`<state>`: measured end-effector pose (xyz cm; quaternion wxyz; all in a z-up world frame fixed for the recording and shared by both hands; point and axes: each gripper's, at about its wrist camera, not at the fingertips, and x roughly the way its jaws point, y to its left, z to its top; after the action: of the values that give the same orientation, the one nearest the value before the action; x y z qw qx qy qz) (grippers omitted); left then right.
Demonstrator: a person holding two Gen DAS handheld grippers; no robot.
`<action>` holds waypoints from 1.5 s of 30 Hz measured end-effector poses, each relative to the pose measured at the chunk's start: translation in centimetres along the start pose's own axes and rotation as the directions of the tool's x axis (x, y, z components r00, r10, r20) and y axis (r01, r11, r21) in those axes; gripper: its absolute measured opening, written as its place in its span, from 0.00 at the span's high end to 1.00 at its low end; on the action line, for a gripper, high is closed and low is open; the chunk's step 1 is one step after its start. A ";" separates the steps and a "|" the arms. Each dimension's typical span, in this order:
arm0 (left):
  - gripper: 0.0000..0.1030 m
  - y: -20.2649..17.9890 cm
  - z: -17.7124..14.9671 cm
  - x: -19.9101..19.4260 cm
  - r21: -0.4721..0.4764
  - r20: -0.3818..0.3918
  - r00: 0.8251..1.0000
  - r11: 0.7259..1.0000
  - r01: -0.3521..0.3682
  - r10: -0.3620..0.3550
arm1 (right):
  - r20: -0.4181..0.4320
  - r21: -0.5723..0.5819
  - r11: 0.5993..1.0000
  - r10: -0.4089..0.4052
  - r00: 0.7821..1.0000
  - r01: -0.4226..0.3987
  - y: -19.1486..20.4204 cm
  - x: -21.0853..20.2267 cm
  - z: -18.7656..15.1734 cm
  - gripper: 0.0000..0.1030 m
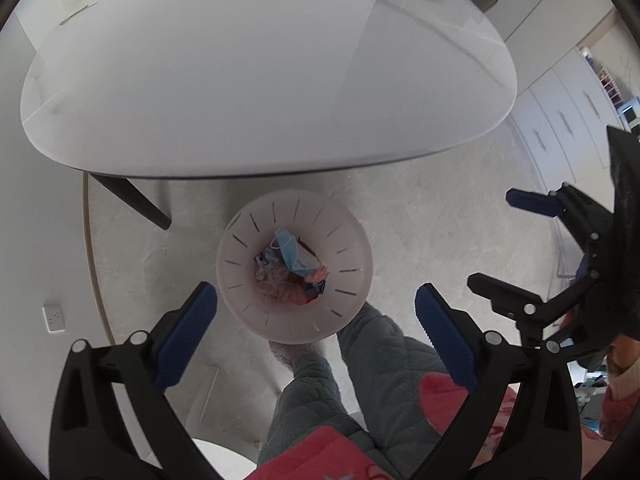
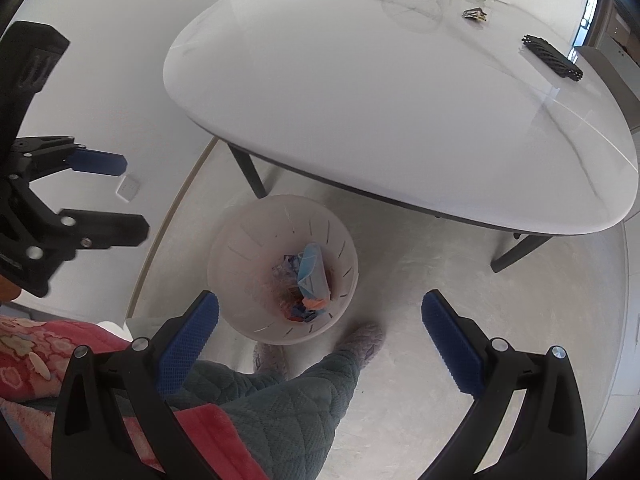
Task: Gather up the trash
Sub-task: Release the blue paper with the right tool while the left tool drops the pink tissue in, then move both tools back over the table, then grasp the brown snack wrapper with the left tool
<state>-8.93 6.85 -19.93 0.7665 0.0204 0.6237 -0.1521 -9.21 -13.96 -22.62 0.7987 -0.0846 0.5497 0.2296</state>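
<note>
Open trash bin mouth unobstructed; table edge overhangs just beyond.

**Open grippers above a filled wastebasket**

Left gripper spread wide over white slotted wastebasket on pale floor. Inside: blue face mask, crumpled wrappers. Beyond, white oval table. At right, right gripper, jaws apart.

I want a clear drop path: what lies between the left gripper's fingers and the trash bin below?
Nothing. In the left wrist view the left gripper is open and empty, with only air down to the trash bin.
</note>
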 end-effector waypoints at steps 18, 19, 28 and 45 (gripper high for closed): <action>0.08 -0.7 4.6 -6.8 -0.008 0.167 0.986 1.000 -0.021 0.022 | 0.125 0.072 0.995 -0.072 0.990 0.064 -2.7 -5.3 2.7 0.02; 0.08 -1.0 5.8 -7.3 -0.005 0.182 0.983 1.000 -0.027 0.028 | 0.141 0.076 0.995 -0.072 0.987 0.062 -3.4 -5.9 3.5 0.02; 0.08 -3.5 19.0 -7.9 -0.047 0.294 0.954 0.998 -0.046 0.058 | 0.288 0.060 0.998 -0.049 0.957 0.033 -12.7 -8.3 11.1 0.02; 0.08 -8.4 45.1 4.8 -0.149 0.310 0.933 0.978 -0.143 0.184 | 0.200 -0.051 0.991 -0.110 0.974 0.123 -32.0 -1.3 23.1 0.02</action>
<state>32.56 -12.14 -13.23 0.8677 -0.0007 0.4947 -0.0499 24.49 -33.56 -16.42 0.8581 -0.1186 0.4548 0.2067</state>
